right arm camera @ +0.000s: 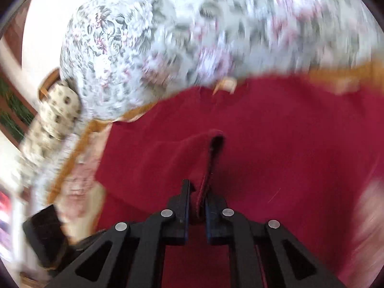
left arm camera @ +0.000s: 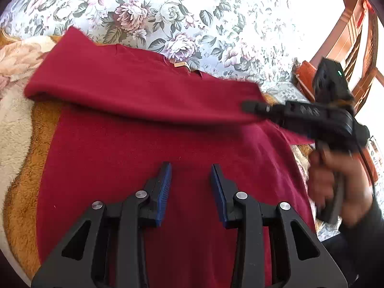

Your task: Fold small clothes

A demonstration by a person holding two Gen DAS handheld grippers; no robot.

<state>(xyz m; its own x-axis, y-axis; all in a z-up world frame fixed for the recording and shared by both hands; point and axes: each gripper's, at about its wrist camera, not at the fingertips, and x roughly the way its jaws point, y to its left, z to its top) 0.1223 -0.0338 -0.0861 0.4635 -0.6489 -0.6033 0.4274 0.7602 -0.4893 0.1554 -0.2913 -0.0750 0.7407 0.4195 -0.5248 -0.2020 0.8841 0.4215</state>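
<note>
A dark red knit garment (left arm camera: 144,144) lies spread on a fleece blanket, with one sleeve (left arm camera: 144,91) folded across its upper part. My left gripper (left arm camera: 191,166) hovers open over the garment's body, its blue pads (left arm camera: 165,187) apart with only flat cloth below. In the left wrist view my right gripper (left arm camera: 247,106) reaches in from the right at the sleeve's end, blurred. In the right wrist view my right gripper (right arm camera: 198,189) is shut on the sleeve's hemmed edge (right arm camera: 211,163), which rises in a ridge from the red garment (right arm camera: 288,132).
A floral bedspread (left arm camera: 192,12) covers the bed behind the garment. An orange and cream fleece blanket (left arm camera: 24,156) lies under it at the left. A person's hand (left arm camera: 336,180) holds the right gripper. A wooden chair (left arm camera: 355,48) stands at the far right.
</note>
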